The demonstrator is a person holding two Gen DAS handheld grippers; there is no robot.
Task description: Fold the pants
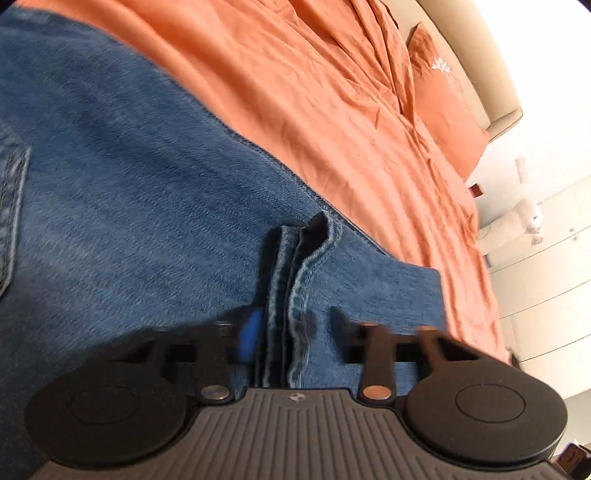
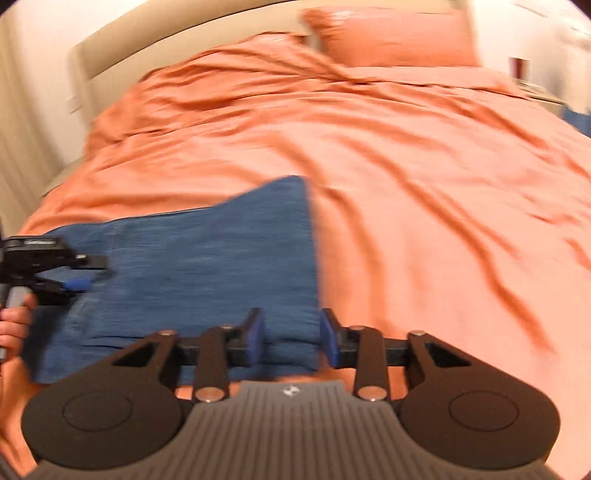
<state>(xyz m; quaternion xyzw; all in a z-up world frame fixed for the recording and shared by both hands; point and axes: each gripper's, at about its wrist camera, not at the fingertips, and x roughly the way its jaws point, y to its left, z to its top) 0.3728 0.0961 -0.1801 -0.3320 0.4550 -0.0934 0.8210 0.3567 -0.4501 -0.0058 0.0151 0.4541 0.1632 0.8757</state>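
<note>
Pants: jeans (image 2: 207,266) on the orange bed (image 2: 424,221), at 9 o'clock.
Left tool (image 1: 288,332): clamped on seam bunch.
Right tool (image 2: 291,338): jaws wide, straddling denim corner.
Progress: seemingly partly folded; more folds left.

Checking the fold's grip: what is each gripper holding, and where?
Both grippers straddle the jeans: left gripper at a seamed hem bunch, right gripper at the near corner. Whether they clamp cannot be told.

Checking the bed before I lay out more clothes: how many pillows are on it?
1 pillow, orange, lies at the head of the bed against the headboard. The bunched duvet may hide others.
</note>
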